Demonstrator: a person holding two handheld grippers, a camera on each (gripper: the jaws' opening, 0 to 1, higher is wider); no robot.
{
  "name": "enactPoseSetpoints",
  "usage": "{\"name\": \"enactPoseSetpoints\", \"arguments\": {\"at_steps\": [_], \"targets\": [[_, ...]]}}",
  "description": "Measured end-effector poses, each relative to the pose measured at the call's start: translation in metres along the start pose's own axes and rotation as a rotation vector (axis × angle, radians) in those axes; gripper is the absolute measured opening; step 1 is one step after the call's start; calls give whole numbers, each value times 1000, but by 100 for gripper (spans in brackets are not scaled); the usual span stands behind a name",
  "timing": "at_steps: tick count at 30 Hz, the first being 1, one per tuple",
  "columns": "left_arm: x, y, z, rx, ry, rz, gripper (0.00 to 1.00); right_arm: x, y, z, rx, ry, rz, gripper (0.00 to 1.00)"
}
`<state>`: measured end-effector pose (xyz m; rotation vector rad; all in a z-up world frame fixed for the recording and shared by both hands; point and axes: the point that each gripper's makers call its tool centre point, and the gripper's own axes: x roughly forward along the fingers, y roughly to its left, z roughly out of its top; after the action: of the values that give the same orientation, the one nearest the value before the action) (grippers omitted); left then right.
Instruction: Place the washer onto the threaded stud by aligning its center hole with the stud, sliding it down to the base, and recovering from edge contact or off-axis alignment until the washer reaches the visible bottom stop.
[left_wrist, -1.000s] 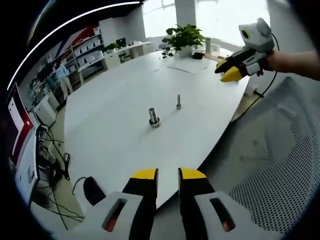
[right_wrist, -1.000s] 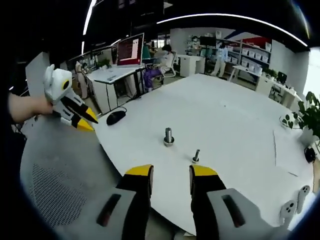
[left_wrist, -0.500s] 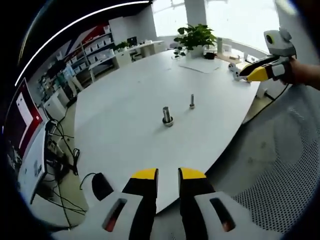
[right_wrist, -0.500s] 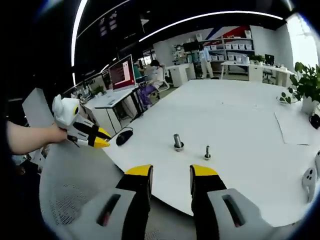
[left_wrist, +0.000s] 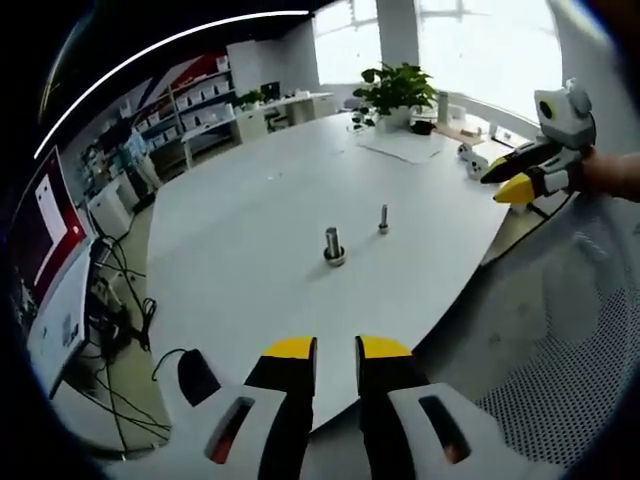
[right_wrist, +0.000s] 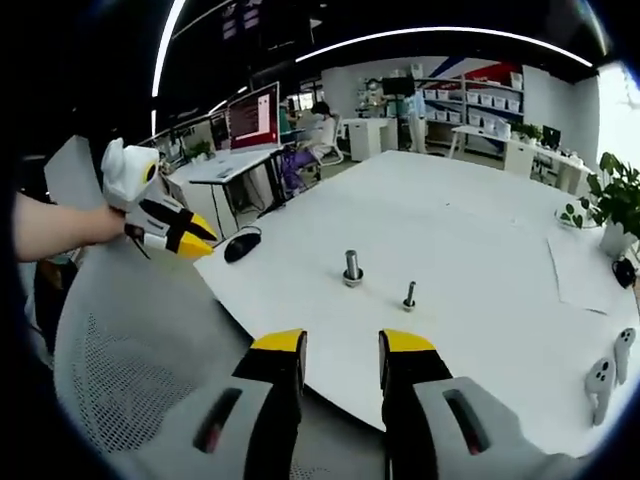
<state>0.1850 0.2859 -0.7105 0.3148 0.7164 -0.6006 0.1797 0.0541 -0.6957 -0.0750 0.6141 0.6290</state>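
On the white table (left_wrist: 240, 230) stands a thick threaded stud (left_wrist: 333, 244) with a wider metal ring at its foot. A thinner bolt (left_wrist: 383, 217) stands upright just beyond it. Both also appear in the right gripper view: the stud (right_wrist: 352, 268) and the bolt (right_wrist: 409, 295). My left gripper (left_wrist: 337, 350) hovers off the table's near edge, open and holding nothing. My right gripper (right_wrist: 343, 345) is open and also holds nothing, off the opposite edge. Each one shows in the other's view: the right gripper (left_wrist: 522, 175) and the left gripper (right_wrist: 170, 228), each in a hand.
A black mouse (right_wrist: 240, 245) and cable lie near the table's edge. White controllers (right_wrist: 605, 375), a sheet of paper (right_wrist: 580, 275) and a potted plant (left_wrist: 392, 88) sit at the far end. Mesh chair backs (left_wrist: 560, 360) stand close by. Desks, monitors and shelves surround the table.
Both views have shifted with the hands. In the left gripper view the right gripper now sits lower and further right. The stud and bolt have not moved on the table.
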Motion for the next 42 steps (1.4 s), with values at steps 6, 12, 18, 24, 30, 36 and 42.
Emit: {"name": "enactPoseSetpoints", "arguments": {"at_steps": [6,12,18,24,30,36,42], "targets": [[-4,5,7,-30,-41,16,13,1,2,-2,24,3,7,31],[-5,3,10,-22,-59,12,14,1,3,-4,-5,12,16,31],[-6,3,10,-25,-57,20,13,3,5,-9,-28,39,22,31],[-4,2,9,-15,-50,20,13,2,4,-11,-26,45,20,30],[-4,5,10,-31,-51,21,13,3,2,-8,-26,41,18,30],[-4,8,9,-44,-53,28,14,2,1,-7,-20,31,9,30],[-4,10,7,-51,-41,35,14,2,0,-7,-14,34,5,30]]}}
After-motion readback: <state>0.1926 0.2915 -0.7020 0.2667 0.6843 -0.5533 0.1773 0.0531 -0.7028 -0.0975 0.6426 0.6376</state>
